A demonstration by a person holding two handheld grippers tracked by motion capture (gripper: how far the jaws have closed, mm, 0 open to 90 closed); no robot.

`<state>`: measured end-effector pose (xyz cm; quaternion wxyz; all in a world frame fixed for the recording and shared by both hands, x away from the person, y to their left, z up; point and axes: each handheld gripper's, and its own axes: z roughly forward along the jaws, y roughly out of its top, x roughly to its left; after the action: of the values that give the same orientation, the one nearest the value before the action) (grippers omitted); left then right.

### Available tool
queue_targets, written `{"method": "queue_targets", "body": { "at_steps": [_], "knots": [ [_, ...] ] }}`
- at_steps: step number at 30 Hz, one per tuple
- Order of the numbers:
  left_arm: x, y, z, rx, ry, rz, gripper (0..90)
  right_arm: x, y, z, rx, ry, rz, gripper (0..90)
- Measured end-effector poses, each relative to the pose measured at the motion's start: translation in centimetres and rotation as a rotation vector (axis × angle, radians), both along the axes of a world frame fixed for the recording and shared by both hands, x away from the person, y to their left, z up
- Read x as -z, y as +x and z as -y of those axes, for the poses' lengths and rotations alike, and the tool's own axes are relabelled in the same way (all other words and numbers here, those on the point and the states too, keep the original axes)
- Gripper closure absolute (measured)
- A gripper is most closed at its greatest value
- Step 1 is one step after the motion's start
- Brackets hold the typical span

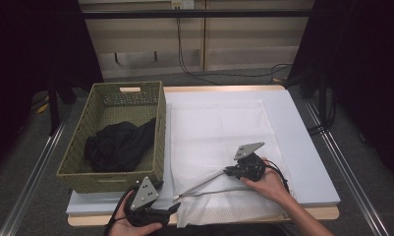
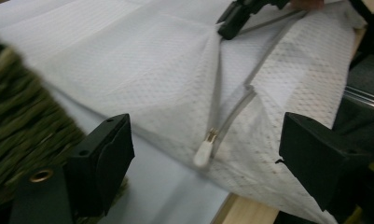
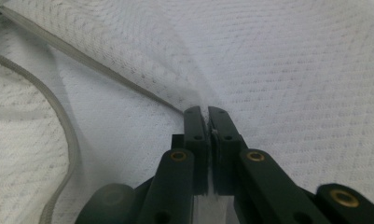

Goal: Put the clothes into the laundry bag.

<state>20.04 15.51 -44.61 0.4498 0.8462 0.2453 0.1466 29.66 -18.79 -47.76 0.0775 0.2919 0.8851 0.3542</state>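
Black hand-held gripper [image 1: 227,171], grey three-cornered plate [image 1: 248,150], brass rivets

The table [image 1: 310,147] stands on a grey floor [image 1: 27,147], its wooden edge showing beneath a pale top. Beyond its far edge runs a beige wall panel [image 1: 243,44], with a black cable [image 1: 184,59] hanging down it to the floor. Metal rails [image 1: 32,167] flank the table on both sides. Darkness closes in left and right of the table.
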Motion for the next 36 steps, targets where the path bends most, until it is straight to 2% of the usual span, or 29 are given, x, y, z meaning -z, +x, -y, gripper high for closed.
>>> {"method": "queue_targets", "body": {
  "at_steps": [3, 6, 9, 12, 15, 19, 24, 28, 30, 32, 33, 36],
  "knots": [
    [0.1, -0.1, -0.2, 0.001, -0.025, -0.004, 17.4, 0.0, -0.1, -0.1, 0.014, -0.001, 0.0, 89.1],
    [0.0, -0.2, -0.6, -0.011, -0.024, -0.002, 17.3, 0.0, -0.1, -0.1, 0.025, 0.002, 0.0, 89.2],
    [-0.3, -0.6, -1.2, -0.016, -0.041, 0.01, 17.3, 0.0, -0.2, -0.2, 0.04, 0.007, 0.007, 89.3],
    [-0.3, -0.9, -1.5, -0.026, -0.04, 0.011, 17.3, -0.2, -0.2, 0.0, 0.043, 0.027, -0.002, 89.3],
    [-0.2, -0.7, -1.8, -0.033, -0.044, 0.006, 17.2, -0.4, -0.1, 0.2, 0.047, 0.067, -0.011, 89.3],
    [-0.3, -0.5, -1.9, -0.035, -0.049, 0.014, 17.2, -1.1, -0.1, 0.6, 0.05, 0.101, -0.007, 89.3],
    [-0.2, -0.4, -1.8, -0.034, -0.043, 0.003, 17.1, -2.2, -0.2, 1.0, 0.054, 0.139, -0.003, 89.3],
    [-0.2, -0.3, -1.9, -0.037, -0.037, 0.004, 17.1, -3.2, 0.0, 1.1, 0.069, 0.151, 0.026, 89.3],
    [-0.1, -0.2, -1.9, -0.037, -0.054, -0.006, 17.1, -3.6, 0.1, 1.1, 0.065, 0.164, 0.027, 89.3],
    [-0.1, -0.2, -1.9, -0.041, -0.053, -0.008, 16.7, -3.7, 0.1, 1.1, 0.066, 0.17, 0.028, 89.3],
    [0.0, -0.1, -2.0, -0.041, -0.037, -0.007, 16.7, -4.0, 0.3, 0.9, 0.057, 0.166, 0.029, 89.3],
    [0.0, -0.1, -2.0, -0.035, -0.037, -0.003, 16.7, -4.4, 0.6, 0.9, 0.052, 0.175, 0.028, 89.3]
  ]
}}
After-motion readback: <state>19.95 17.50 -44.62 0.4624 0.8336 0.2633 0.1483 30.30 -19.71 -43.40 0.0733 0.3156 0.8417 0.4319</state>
